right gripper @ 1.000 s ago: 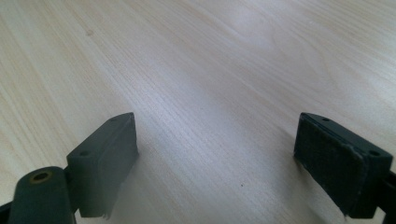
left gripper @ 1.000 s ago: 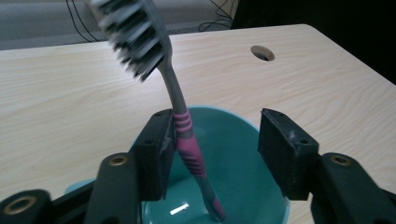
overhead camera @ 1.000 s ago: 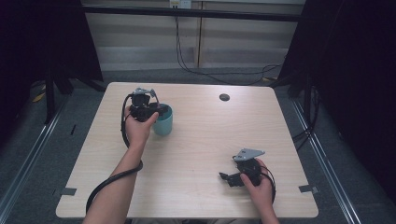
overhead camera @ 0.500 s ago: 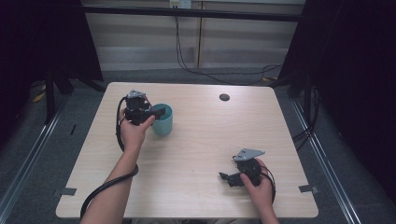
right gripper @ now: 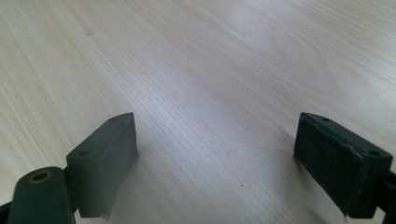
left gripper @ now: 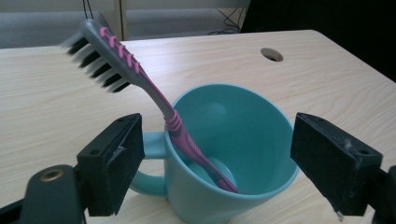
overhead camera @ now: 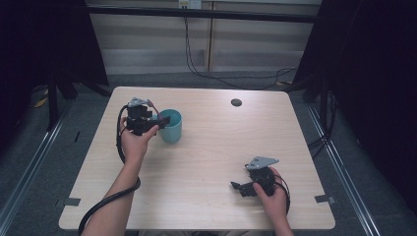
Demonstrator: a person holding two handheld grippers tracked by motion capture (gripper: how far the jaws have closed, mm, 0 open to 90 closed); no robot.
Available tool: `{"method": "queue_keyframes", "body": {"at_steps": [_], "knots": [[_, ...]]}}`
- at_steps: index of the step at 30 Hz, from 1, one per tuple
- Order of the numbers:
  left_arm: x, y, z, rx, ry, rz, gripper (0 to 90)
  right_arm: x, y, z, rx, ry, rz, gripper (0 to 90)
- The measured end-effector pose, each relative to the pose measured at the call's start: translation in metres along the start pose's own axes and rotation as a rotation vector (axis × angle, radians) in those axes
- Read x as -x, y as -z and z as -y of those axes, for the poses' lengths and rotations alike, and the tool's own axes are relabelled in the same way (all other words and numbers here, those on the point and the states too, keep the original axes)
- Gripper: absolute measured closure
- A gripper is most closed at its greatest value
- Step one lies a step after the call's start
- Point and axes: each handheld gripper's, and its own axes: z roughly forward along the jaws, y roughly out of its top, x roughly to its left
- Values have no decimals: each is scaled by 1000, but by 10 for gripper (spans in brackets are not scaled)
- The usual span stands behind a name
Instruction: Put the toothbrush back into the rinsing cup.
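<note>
From where I stand, the teal mug (overhead camera: pixel 171 126) sits upright toward the ten o'clock part of the pale wooden surface (overhead camera: pixel 211 147), and a pink-and-grey toothbrush (left gripper: pixel 140 79) leans inside it, handle end down on the mug's floor, bristle head up and out over the rim on the side where the mug's handle sticks out. The left gripper (overhead camera: pixel 156 121) is right at the mug, and in the left gripper view its jaws stand wide apart with the mug between them, neither pad touching anything, so it is released and grasping nothing. My reading is that the brush has been put into the mug and the hand is at the letting-go stage (or just lining up, hard to say which). The right gripper (overhead camera: pixel 238 187) rests low near five o'clock, well apart from the mug, its jaws also spread, with bare wood between them in the right gripper view. A small dark round hole (overhead camera: pixel 236 102) sits near one o'clock. Next, I would judge, the left gripper needs to draw straight back without clipping the rim or the leaning brush, since a nudge could tip either.
</note>
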Motion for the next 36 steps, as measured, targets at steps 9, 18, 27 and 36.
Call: {"method": "queue_keyframes", "body": {"at_steps": [9, 18, 27, 36], "knots": [[-2, 6, 9, -1, 10, -2, 173, 0, 0, 0, 0, 1, 0, 127], [-2, 12, 16, 0, 19, 0, 173, 0, 0, 0, 0, 1, 1, 128], [1, 16, 22, -22, 8, 8, 173, 0, 0, 0, 0, 1, 3, 129], [1, 22, 33, -24, 14, 26, 173, 0, 0, 0, 0, 1, 1, 128]]}}
